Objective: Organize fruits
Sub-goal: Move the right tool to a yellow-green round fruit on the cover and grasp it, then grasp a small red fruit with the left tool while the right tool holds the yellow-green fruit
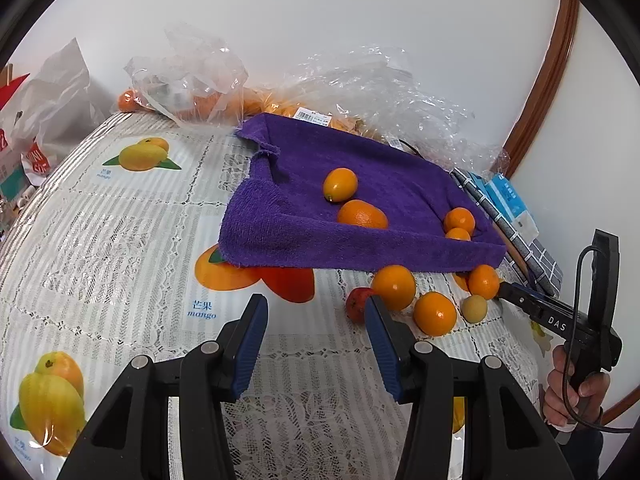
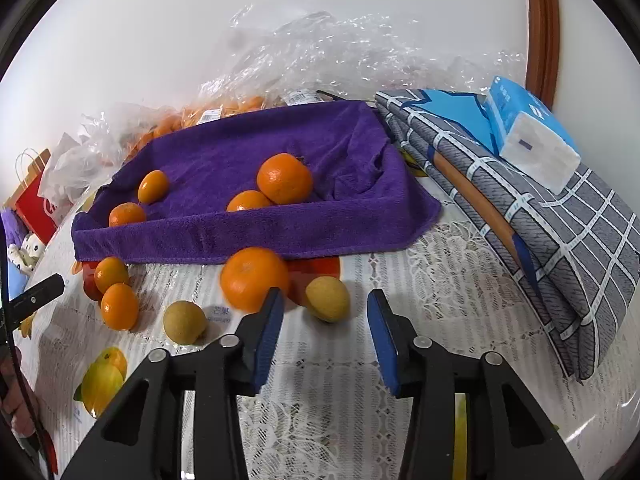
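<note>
The left gripper (image 1: 316,312) hangs over the lace tablecloth (image 1: 132,216) with its jaws apart and nothing between them. A small red fruit (image 1: 357,303) lies just beside its right finger.

The right gripper (image 2: 326,308) also has its jaws apart, and they grip nothing. A yellow fruit (image 2: 328,298) lies on the cloth near the gap between the fingertips, not touched by the pads. A big orange (image 2: 254,278) sits just beside the left finger; I cannot tell if it touches it.

A purple towel (image 2: 240,168) covers a tray-like shape near the wall. Four orange fruits lie on it: a large one (image 2: 285,178), a smaller one (image 2: 249,201) touching it, and two more (image 2: 153,186) (image 2: 127,214) on the left part.

In front of the towel, on the tablecloth, there are two small oranges (image 2: 111,274) (image 2: 119,306) and one more yellow fruit (image 2: 185,322).

Clear plastic bags (image 2: 320,52) with more oranges lie behind the towel. A folded checked cloth (image 2: 560,232) with a tissue pack (image 2: 528,128) on it is to the right
</note>
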Motion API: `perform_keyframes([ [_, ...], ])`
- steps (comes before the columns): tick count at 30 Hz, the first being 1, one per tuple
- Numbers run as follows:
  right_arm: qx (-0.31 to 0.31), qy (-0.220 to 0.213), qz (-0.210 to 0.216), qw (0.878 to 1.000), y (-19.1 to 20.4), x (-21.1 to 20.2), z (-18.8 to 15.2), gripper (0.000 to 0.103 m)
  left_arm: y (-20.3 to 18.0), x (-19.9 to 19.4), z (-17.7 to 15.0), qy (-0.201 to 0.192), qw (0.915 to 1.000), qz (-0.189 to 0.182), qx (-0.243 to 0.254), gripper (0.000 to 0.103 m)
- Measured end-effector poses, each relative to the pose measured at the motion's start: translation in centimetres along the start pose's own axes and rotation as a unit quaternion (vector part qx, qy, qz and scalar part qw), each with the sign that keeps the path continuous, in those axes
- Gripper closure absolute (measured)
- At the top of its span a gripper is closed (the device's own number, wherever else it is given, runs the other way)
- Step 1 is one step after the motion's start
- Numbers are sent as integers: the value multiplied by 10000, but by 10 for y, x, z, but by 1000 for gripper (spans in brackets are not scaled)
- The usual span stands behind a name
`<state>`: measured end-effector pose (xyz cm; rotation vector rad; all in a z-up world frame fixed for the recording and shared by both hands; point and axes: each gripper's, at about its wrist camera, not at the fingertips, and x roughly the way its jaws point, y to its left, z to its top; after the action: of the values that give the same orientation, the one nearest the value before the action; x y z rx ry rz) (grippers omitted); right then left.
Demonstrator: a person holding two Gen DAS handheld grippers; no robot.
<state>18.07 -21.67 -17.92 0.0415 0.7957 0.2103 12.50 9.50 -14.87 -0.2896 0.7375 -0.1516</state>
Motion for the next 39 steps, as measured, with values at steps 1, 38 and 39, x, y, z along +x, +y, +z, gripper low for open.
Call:
perform_keyframes([
  [1,2,40,-2,10000,0,2,1,63,0,0,0,0,10000,-2,-1,55],
  [38,-129,21,220,9997,3,-24,-28,78,-38,27,3,382,9968,281,636,55],
  [39,-121,19,224,9997,3,-23,-27,78,-41,30,3,430,9957,418,701,55],
])
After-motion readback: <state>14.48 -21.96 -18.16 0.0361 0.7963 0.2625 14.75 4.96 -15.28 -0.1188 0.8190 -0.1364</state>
